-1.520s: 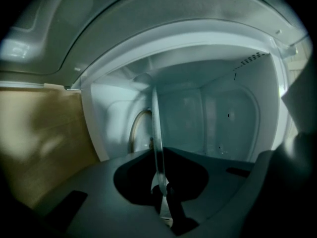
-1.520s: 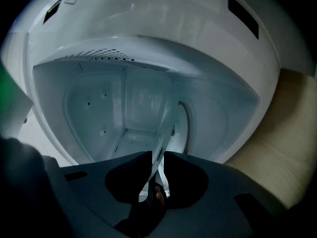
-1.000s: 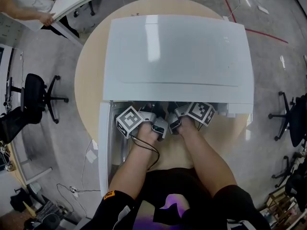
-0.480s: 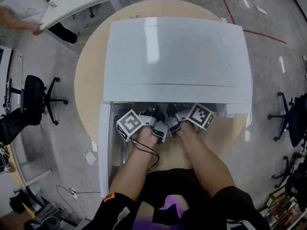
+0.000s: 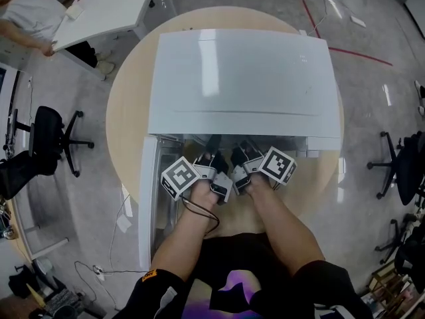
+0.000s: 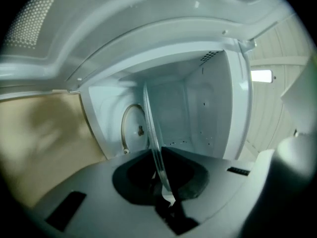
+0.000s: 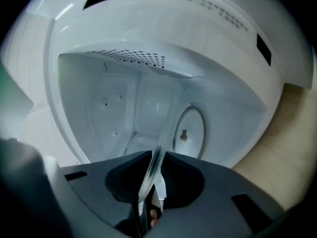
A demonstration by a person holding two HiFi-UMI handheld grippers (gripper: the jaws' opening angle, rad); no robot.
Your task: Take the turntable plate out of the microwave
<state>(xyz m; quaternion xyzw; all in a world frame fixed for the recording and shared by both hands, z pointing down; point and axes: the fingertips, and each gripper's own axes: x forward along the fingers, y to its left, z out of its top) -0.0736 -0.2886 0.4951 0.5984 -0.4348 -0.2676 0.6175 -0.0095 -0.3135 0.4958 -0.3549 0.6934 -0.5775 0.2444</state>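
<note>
Your left gripper (image 6: 154, 151) and right gripper (image 7: 157, 155) each pinch the turntable plate (image 6: 151, 125) rim, now raised off the roller ring (image 6: 122, 128) and backing out of the microwave (image 5: 242, 78).

Left gripper (image 5: 212, 148): grey casing, black-and-white marker cube (image 5: 180, 177) behind the fingers (image 6: 190, 175), black cable (image 5: 202, 211) trailing further back. Right gripper (image 5: 243, 153): matching grey casing, second cube (image 5: 277, 164) behind its fingers. Inner finger faces dark. Black short sleeves (image 5: 166, 291); yellow tag (image 5: 151, 270) on the left one.
</note>
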